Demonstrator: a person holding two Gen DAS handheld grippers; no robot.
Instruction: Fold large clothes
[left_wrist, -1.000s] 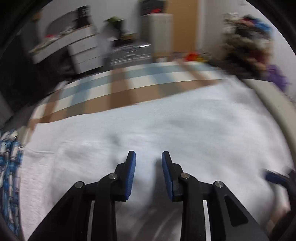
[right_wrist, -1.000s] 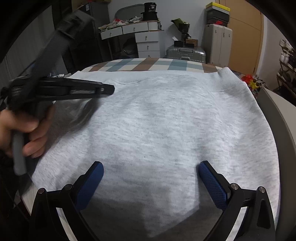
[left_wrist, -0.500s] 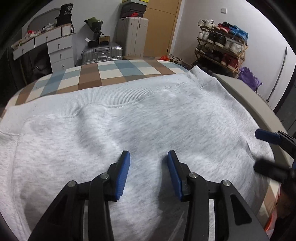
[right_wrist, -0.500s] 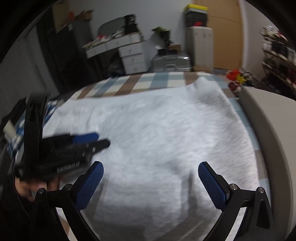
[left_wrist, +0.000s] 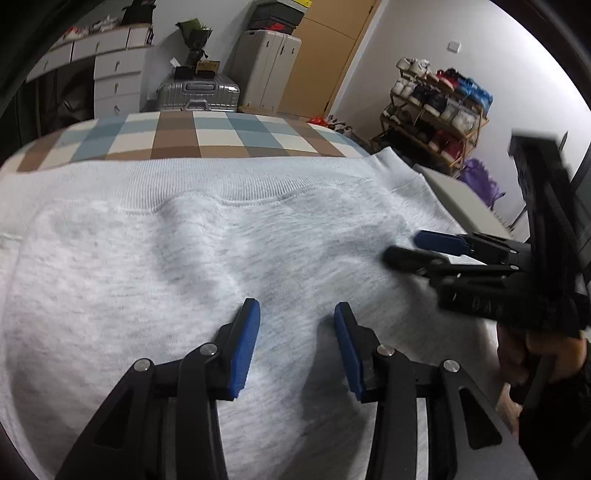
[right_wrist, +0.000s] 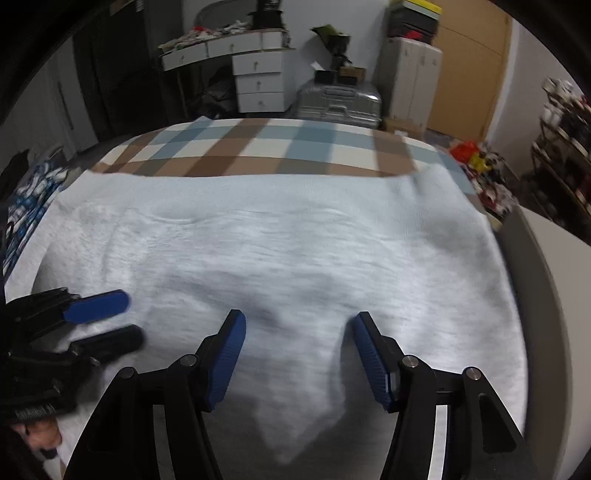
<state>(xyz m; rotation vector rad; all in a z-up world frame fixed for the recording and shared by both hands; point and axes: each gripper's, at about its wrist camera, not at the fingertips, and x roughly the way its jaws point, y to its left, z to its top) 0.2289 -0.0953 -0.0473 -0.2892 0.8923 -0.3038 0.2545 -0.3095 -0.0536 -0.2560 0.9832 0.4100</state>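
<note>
Stage: early, no fold visible | sweatshirt (left_wrist: 207, 258) flat on checked cover (left_wrist: 207, 133), hem toward cover's far end | left gripper (left_wrist: 295, 345) parted, empty, over sweatshirt middle | right gripper (right_wrist: 299, 354) just narrowing, nothing between | left: all folds.

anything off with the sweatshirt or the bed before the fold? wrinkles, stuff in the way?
Nothing serious. The grey sweatshirt lies spread on the checked bedcover, with a shallow ripple below its ribbed hem. The right gripper, jaws just narrowed, and left gripper are both open over the fabric, gripping nothing. A blue patterned cloth sits beside it, apart.
</note>
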